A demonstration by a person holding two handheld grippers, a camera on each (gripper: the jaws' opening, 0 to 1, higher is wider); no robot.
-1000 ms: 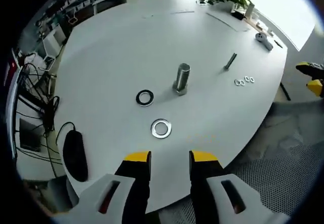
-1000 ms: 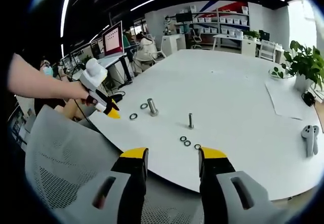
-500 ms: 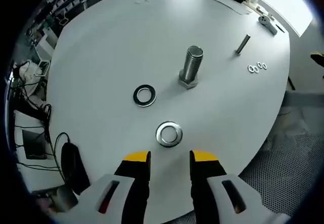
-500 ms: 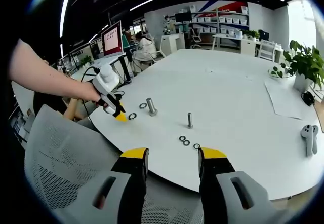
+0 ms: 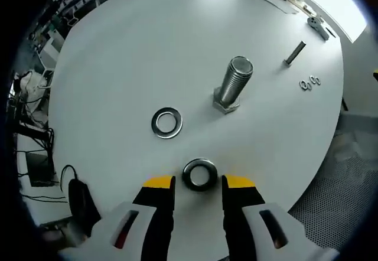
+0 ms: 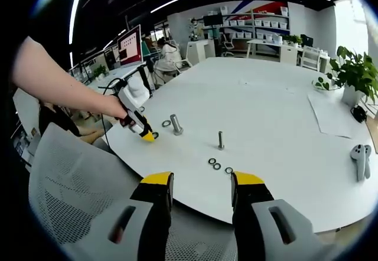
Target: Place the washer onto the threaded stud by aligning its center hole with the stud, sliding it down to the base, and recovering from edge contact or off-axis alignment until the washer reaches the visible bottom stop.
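We are working at a large round white table (image 5: 118, 54) in an open office, with shelves and desks far behind it. Nearest in the left gripper view, our left gripper (image 5: 198, 183) stands with its yellow-tipped jaws apart, and the flat silver steel washer (image 5: 199, 174) lies on the table right between the tips, not yet gripped. We judge this to be the pick-up step: the next move calls for closing on the washer's rim squarely so that it lifts without tipping. Just beyond lies a second silver washer (image 5: 166, 122), and past that the upright grey threaded stud (image 5: 234, 85) on its hexagonal base, bare of any washer. Farther off stand a thin grey bolt (image 5: 295, 52) and a few small washers (image 5: 309, 83). Our right gripper (image 6: 201, 184) hangs off the table edge above a mesh chair, jaws open and empty.
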